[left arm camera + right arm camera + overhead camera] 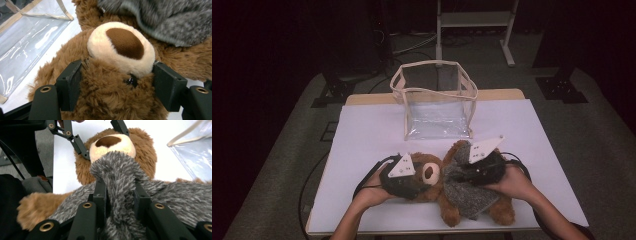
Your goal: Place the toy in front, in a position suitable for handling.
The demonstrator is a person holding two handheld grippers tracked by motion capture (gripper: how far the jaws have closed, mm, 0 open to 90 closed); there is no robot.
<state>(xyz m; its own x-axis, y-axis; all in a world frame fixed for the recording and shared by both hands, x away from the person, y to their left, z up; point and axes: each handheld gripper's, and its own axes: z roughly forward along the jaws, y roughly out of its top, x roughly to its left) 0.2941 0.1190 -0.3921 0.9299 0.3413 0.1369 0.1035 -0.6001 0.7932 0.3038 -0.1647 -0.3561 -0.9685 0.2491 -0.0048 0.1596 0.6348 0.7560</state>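
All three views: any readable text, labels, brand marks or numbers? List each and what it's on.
None readable.
Teddy bear: no tag or label shows.
Grey knitted garment: no label shows.
Clear bag: no print.
Grey plates on the left tongs and right tongs: small dots, no characters.

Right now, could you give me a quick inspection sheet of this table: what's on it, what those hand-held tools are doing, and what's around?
Surface: white table top, wooden edge at the far side.
Job's things: brown teddy bear lying on its back in a grey fuzzy garment; clear plastic bag with beige trim, standing open behind it.
Clutter: nothing seen.
Grippers: left tool clamps the bear's head below the muzzle; right tool pinches a fold of the garment.
Cables: black cable loops from the left tool.
Surroundings: grey carpet, white metal frame, dark background.
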